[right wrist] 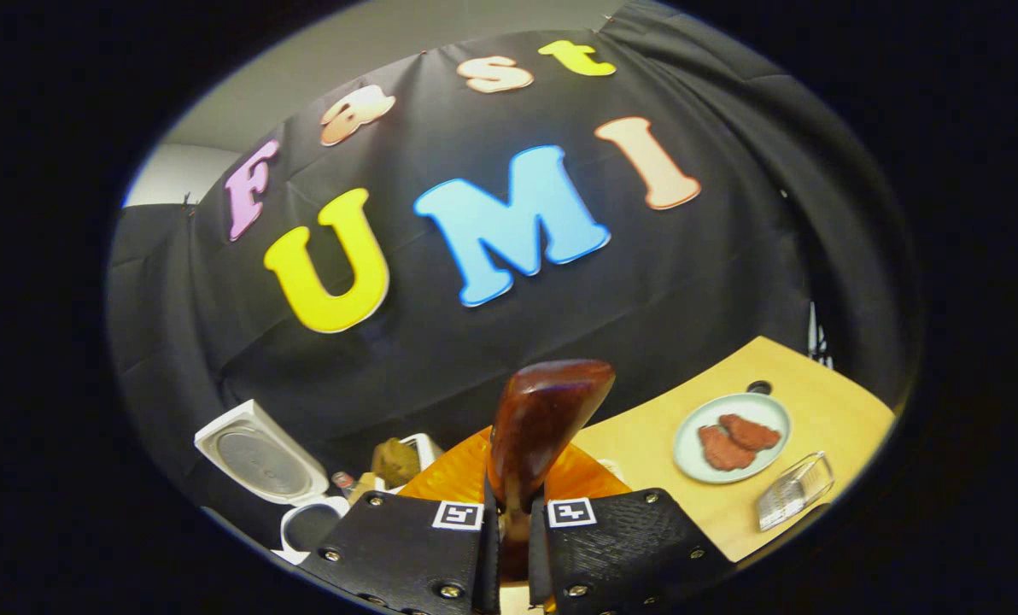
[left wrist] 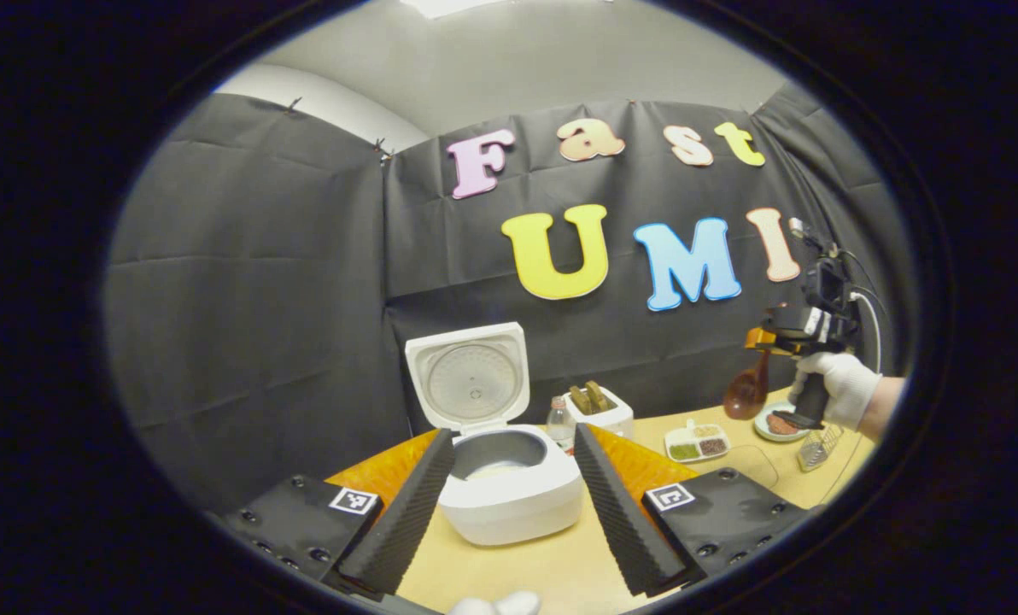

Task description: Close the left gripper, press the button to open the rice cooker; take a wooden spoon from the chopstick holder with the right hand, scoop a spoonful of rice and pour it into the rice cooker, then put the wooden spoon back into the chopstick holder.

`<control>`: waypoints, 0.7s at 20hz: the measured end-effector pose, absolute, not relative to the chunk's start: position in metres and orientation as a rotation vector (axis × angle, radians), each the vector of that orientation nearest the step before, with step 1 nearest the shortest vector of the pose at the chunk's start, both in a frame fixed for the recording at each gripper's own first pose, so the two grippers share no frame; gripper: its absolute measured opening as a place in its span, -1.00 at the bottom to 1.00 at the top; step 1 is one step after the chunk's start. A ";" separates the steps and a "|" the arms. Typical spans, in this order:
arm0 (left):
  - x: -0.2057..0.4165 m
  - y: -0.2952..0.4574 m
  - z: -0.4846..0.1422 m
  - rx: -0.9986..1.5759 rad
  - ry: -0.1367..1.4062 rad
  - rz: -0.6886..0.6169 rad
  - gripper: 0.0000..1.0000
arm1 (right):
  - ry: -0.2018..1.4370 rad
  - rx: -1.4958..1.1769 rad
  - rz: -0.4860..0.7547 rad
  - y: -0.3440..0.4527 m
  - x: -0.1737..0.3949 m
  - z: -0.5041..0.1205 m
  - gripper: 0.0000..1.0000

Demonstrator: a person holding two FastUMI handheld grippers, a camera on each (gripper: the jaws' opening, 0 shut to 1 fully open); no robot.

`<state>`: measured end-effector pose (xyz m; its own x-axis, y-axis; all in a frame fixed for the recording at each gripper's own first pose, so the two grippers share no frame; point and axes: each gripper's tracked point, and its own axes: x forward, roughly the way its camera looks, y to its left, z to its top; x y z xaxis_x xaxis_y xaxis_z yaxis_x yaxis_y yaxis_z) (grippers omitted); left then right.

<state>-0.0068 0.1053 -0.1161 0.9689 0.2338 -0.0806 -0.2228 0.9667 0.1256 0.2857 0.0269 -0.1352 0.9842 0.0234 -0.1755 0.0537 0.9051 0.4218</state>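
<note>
Left gripper view: the rice cooker (left wrist: 509,487) is seen with its lid (left wrist: 472,376) up and the pot exposed, so the button step is judged done. The left gripper (left wrist: 509,504) is held spread, nothing between its fingers, the cooker straight ahead between them. Right of the cooker, well apart, the right gripper (left wrist: 769,337) is held in a gloved hand (left wrist: 842,389); the wooden spoon (left wrist: 746,389) hangs from it, bowl down, long axis near upright. The sectioned dish (left wrist: 695,442) lies on the table (left wrist: 560,572) between cooker and spoon; its contents cannot be made out.

Right gripper view: the right gripper (right wrist: 509,534) is pinched on the wooden spoon (right wrist: 543,427), handle clamped between both fingers, bowl pointing away along the finger axis. The cooker (right wrist: 304,521) lies to the lower left. A plate (right wrist: 735,437) and wire holder (right wrist: 795,502) sit far right of the cooker.

Judgement: scooping comes next; the right hand is nearer the dish.
</note>
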 end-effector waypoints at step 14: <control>0.001 0.011 -0.065 0.161 0.019 0.166 0.98 | 0.276 0.424 -0.271 -0.171 0.255 -0.242 -0.74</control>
